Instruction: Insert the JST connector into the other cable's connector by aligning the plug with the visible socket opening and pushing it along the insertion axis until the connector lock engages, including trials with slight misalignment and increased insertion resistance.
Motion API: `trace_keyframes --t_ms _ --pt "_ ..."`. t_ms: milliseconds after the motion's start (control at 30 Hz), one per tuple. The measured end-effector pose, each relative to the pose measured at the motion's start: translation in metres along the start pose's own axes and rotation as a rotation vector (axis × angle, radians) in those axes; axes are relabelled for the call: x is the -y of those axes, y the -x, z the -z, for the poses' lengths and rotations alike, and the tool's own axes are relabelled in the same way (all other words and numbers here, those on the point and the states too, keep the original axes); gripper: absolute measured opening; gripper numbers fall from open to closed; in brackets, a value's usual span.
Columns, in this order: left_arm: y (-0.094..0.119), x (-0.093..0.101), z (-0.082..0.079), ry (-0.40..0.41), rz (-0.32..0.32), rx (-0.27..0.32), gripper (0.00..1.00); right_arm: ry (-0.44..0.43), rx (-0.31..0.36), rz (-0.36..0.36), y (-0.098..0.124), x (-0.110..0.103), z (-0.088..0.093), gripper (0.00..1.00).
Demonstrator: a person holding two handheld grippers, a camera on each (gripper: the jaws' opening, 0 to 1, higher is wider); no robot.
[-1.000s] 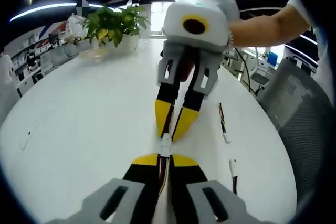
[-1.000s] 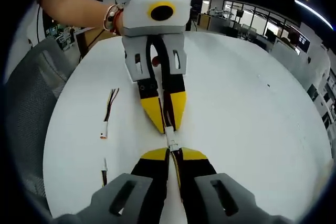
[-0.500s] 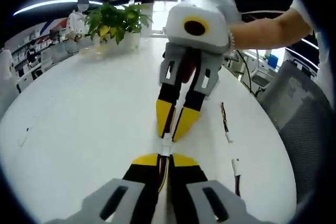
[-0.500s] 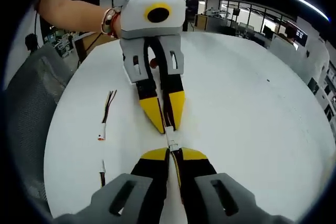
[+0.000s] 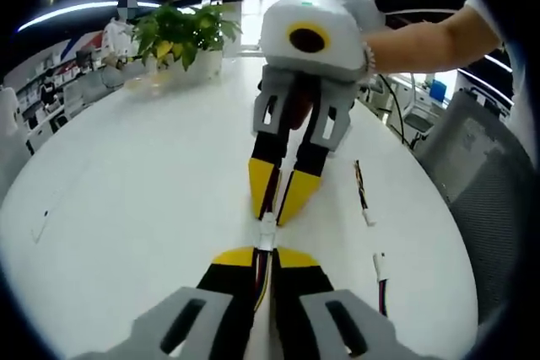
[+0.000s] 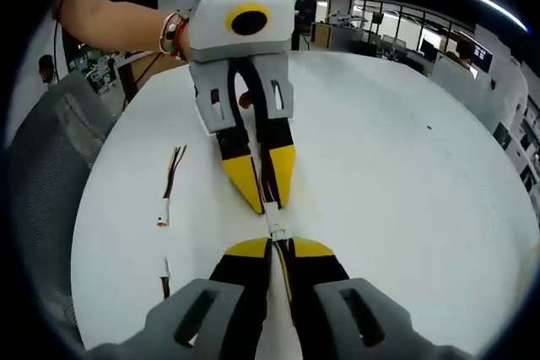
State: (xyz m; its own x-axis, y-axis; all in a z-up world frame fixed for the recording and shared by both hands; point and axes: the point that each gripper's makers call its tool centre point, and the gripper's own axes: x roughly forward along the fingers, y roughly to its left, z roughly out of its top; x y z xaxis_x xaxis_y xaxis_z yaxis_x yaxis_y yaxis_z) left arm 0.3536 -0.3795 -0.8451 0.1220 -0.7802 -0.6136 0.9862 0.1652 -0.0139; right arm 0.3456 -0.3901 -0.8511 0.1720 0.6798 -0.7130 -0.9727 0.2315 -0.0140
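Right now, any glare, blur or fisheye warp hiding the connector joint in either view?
Left gripper view: strong fisheye bend at the table edge, window glare behind the plant, yet the white connectors read sharp. Right gripper view: the same warp, ceiling lights bright, soft shadows under the left gripper; the connectors are small but unblurred.

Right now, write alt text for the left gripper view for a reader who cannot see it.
Two yellow-tipped grippers meet tip to tip over a white table, the left gripper from below and the right gripper from above, each shut on a cable, with the white connectors joined between them. Two spare cables lie to the right, and a potted plant stands behind.
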Motion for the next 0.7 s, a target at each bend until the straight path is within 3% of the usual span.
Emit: trace_keyframes --t_ms 233,367,467,700 --pt "0.005 -0.001 -0.009 0.005 -0.012 0.029 0.02 -0.017 0.009 0.004 0.004 0.001 -0.003 0.10" --pt "0.008 0.000 -0.007 0.004 -0.017 0.016 0.04 -0.009 0.006 0.008 0.008 -0.001 -0.005 0.12" --pt "0.013 0.004 -0.007 0.010 -0.019 0.010 0.10 -0.014 0.010 0.012 0.012 -0.003 -0.006 0.13" --pt "0.032 0.014 -0.020 0.016 -0.041 0.073 0.12 -0.021 0.047 0.039 0.029 -0.009 -0.013 0.14"
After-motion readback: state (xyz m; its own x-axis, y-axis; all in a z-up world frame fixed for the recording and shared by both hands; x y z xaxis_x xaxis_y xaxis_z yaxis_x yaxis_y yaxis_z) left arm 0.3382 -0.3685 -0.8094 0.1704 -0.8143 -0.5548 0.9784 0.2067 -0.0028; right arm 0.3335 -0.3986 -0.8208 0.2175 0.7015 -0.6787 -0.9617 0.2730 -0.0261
